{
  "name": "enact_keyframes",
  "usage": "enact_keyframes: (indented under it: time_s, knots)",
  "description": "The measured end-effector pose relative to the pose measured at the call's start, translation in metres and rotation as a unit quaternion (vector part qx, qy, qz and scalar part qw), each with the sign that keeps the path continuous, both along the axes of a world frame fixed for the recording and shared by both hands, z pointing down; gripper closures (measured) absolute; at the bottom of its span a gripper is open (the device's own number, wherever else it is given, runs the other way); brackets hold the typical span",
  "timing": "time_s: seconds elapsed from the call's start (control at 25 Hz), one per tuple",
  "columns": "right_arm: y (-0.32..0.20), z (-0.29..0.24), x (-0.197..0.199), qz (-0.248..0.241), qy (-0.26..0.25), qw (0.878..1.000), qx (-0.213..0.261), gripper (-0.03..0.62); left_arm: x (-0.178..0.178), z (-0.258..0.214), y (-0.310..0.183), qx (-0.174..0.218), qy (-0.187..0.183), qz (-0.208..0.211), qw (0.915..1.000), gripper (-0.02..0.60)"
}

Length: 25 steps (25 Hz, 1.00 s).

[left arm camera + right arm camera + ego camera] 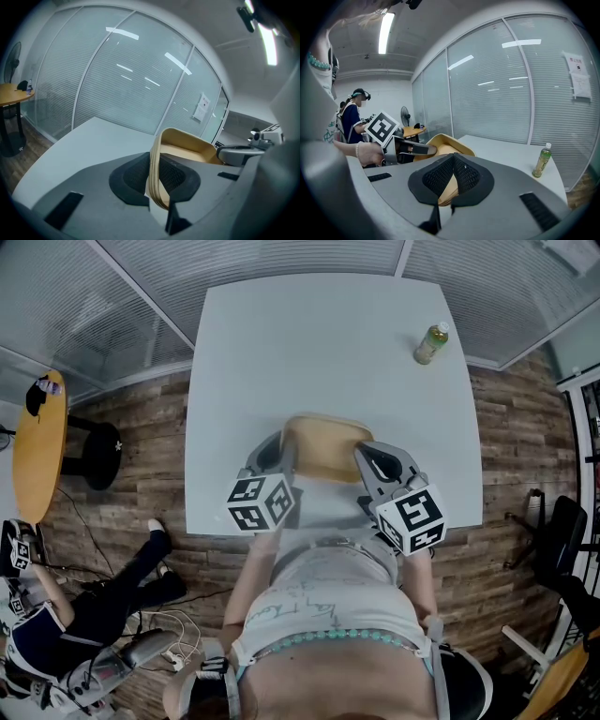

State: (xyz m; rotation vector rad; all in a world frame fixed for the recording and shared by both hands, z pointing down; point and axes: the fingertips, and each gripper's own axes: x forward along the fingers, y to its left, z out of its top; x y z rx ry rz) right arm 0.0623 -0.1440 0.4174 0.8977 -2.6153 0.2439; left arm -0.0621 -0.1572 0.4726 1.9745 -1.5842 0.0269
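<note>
Clenched on tan tray [323,451] from both sides: left gripper [281,454] on left rim, right gripper [367,463] on right rim. Sitting at near edge of tabletop [309,352]; lifted or resting, can't tell. Likely risks: slipping off thin rim, twisting under uneven pull, dropping past near edge. Well apart from bottle [431,343].

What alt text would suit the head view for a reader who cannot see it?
Seen from above, a person grips a tan tray with the left gripper shut on its left rim and the right gripper on its right rim, at the near part of a white table. A green bottle stands at the table's far right.
</note>
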Motion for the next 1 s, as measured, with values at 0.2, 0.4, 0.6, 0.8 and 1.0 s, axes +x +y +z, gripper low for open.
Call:
enact_keyframes:
  time_s: [0.2,0.4,0.6,0.8,1.0]
  knots:
    - [0.000,0.001,0.000,0.001,0.002,1.000,-0.001,0.594,0.000,0.000,0.000,0.000,0.000,-0.001,1.0000,0.549]
    - [0.000,0.001,0.001,0.001,0.003,1.000,-0.002,0.594,0.000,-0.001,0.000,0.000,0.000,-0.001,1.0000,0.549]
    - [-0.002,-0.001,0.002,0.014,-0.014,1.000,0.000,0.594,-0.003,0.003,0.001,-0.004,-0.001,-0.004,1.0000,0.549]
    - [-0.007,-0.010,0.001,0.018,-0.030,0.999,0.012,0.594,-0.005,0.006,-0.003,-0.007,-0.003,-0.008,0.9999,0.549]
    - [-0.008,-0.010,0.001,0.019,-0.031,0.999,0.016,0.594,-0.003,0.010,-0.003,-0.009,-0.002,-0.009,0.9999,0.549]
